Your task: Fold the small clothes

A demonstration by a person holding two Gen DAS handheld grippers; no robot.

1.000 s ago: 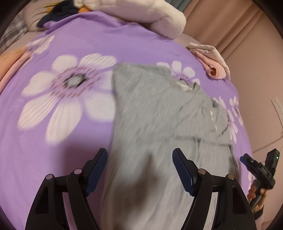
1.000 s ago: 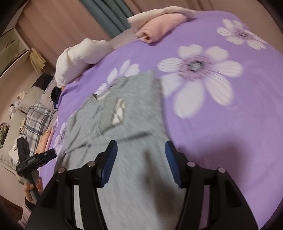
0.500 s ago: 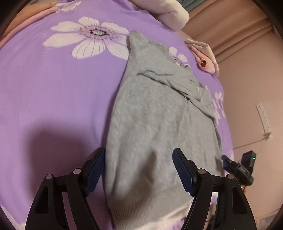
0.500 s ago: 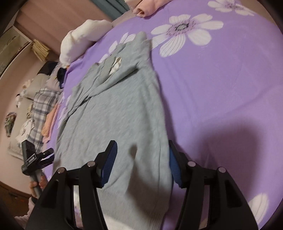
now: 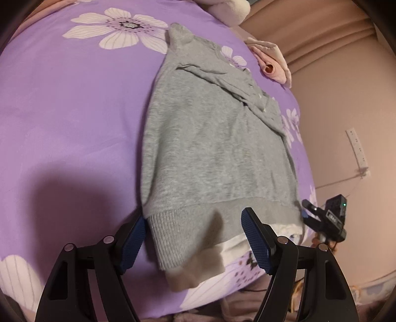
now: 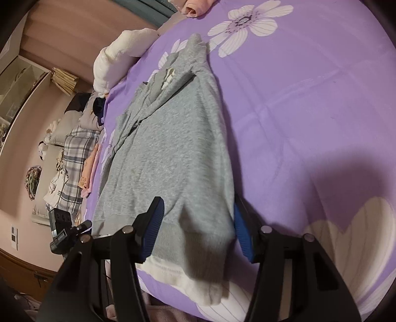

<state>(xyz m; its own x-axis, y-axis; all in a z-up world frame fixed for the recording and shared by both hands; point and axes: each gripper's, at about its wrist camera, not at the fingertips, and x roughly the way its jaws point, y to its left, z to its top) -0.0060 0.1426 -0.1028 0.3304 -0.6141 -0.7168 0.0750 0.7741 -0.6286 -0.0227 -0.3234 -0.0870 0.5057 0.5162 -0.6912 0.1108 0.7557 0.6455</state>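
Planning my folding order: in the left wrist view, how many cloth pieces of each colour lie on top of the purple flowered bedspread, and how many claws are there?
Grey sweater: 1
Pink folded garment: 1
White fluffy bundle: 1
Claws: 2 (left claw, right claw)
Total: 5

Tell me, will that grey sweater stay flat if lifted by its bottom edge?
Probably not. The grey sweater looks soft and floppy: its sleeves lie in creased folds, so it would likely droop. Its ribbed hem seems thick, probably easy to pinch.
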